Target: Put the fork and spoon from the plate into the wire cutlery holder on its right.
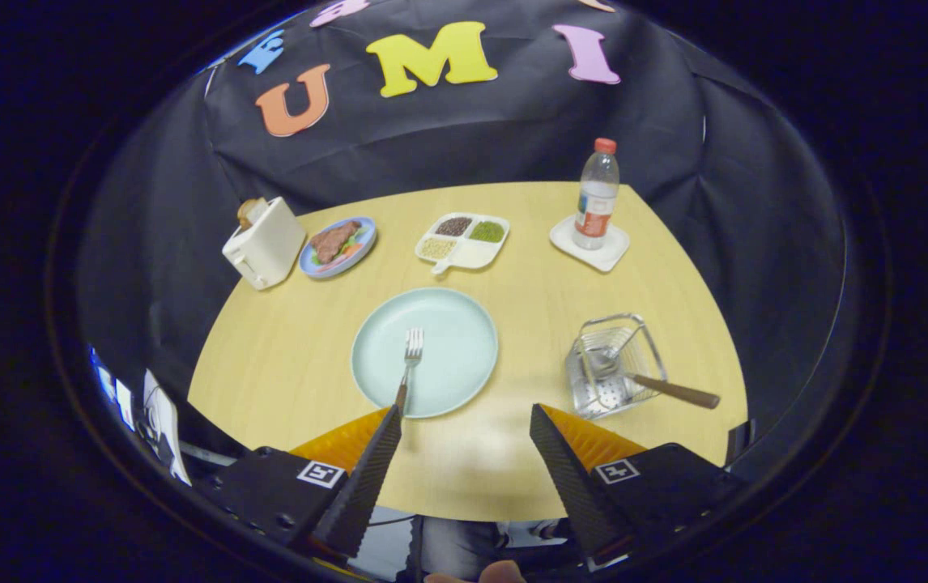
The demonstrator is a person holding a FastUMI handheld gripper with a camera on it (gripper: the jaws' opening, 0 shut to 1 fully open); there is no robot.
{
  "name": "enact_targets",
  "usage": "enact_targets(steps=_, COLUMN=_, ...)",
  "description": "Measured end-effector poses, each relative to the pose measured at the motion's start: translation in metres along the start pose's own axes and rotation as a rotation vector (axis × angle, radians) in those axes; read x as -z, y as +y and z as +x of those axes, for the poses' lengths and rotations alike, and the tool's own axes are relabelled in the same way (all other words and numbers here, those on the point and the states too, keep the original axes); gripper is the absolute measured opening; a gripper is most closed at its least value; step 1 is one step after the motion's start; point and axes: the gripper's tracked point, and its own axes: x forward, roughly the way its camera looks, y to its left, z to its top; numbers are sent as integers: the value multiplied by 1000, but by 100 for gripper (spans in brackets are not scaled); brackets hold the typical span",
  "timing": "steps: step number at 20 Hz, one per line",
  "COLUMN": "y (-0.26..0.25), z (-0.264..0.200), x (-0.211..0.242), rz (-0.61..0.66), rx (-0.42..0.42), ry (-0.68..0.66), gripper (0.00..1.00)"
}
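Fork [410, 360] sits on the pale green plate [460, 324], tines pointing away, handle end hidden behind the left finger's tip. Fingers [466, 425] spread wide, nothing between them, hanging over the tabletop [286, 356] just short of the plate. Spoon [649, 380] is already in the wire cutlery holder [614, 364], handle poking out sideways.

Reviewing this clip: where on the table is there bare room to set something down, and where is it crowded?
Bare wood lies between the open gripper and the plate, left of the plate below the toaster, and between the plate and wire cutlery holder. The far edge is crowded: toaster, food plate, divided dish, bottle.
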Motion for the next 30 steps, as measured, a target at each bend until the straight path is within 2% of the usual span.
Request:
enact_targets(steps=5, y=22, z=42, x=24, rz=21, rx=17, ry=89, gripper=96)
enact_targets(steps=15, y=56, z=79, x=39, rz=-9, rx=52, ry=148, gripper=93)
enact_targets(steps=24, y=58, z=102, x=56, rz=-23, rx=80, ry=237, gripper=47)
enact_targets(steps=26, y=59, z=102, x=60, rz=-26, rx=83, ry=259, gripper=27)
enact_targets(steps=27, y=61, z=104, x=62, rz=-37, rx=71, ry=269, gripper=13)
enact_targets(steps=29, y=56, z=106, x=62, rz=-63, rx=86, ry=277, gripper=15)
enact_targets(steps=30, y=58, z=108, x=62, rz=-63, rx=65, ry=275, gripper=11)
